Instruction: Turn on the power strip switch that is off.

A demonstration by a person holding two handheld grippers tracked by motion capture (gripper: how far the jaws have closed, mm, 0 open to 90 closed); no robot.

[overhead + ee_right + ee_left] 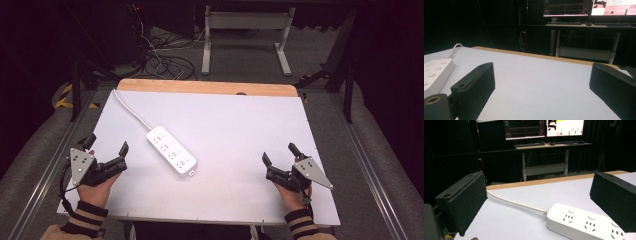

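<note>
The left gripper (106, 143) sits near the table's front-left corner in the high view, its jaws spread wide with nothing between them, held in a hand (95, 187) with a striped cuff. From it, the power strip (171, 150) lies at about two o'clock, near but not touching. The left gripper view brings that strip (584, 223) close: its round buttons and socket holes are plain here (from above they are only faint marks), and its white cord (516, 203) runs off toward ten o'clock to the table's wooden far edge (554, 180). The strip sits ahead of the gap between the two black jaws, nearer the right-hand one.

The right gripper (279, 155) rests near the front-right of the table (240, 125), jaws likewise spread and holding nothing, with its grey three-cornered plate visible from above. The strip lies at about nine o'clock from it, well apart. The right gripper view catches just an end of the strip (435, 72) at its left edge, with bare white tabletop between the jaws.

The high view shows the strip lying slantwise, its cord (131, 111) reaching the far-left corner. Both gripper views show lit monitors (544, 127) and a desk (584, 25) beyond the table; the high view shows that desk's white legs (245, 40) and floor cables (165, 62).
</note>
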